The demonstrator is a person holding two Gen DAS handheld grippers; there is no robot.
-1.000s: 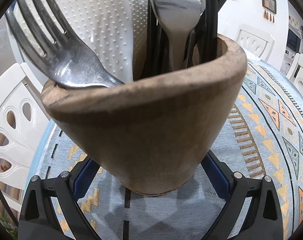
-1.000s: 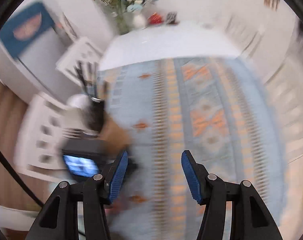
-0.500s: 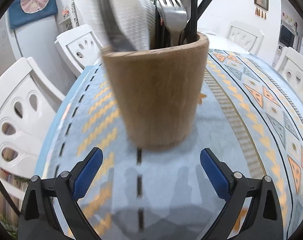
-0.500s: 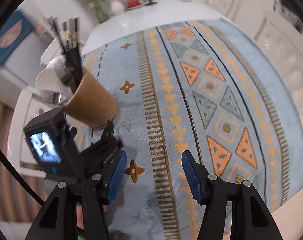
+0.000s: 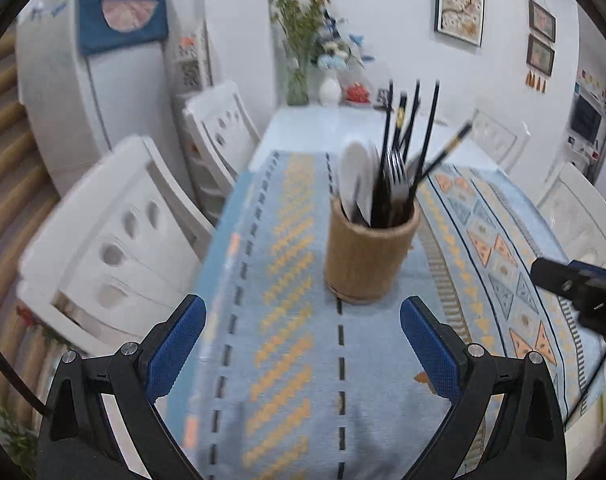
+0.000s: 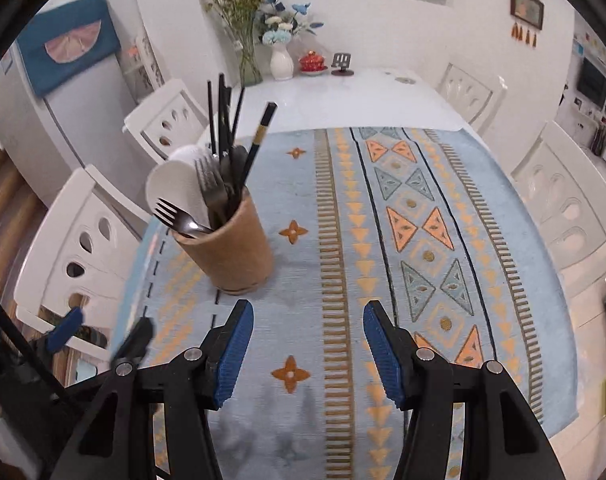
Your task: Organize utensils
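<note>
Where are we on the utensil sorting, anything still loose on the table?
It looks essentially done. The forks, white spoons and black chopsticks all stand in the wooden holder on the tablecloth. Nothing is in hand: the left hand-held gripper and the right hand-held gripper are both open and empty. No loose utensil shows on the visible cloth.

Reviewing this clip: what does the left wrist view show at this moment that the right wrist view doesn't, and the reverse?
Left wrist only: the open, empty left gripper seen from behind, and part of the right gripper at the frame's right edge.

Right wrist only: the open right gripper's own pads, and a fork leaning out over the holder's rim.

Both: the wooden utensil holder upright on the patterned tablecloth, filled with black chopsticks.
</note>
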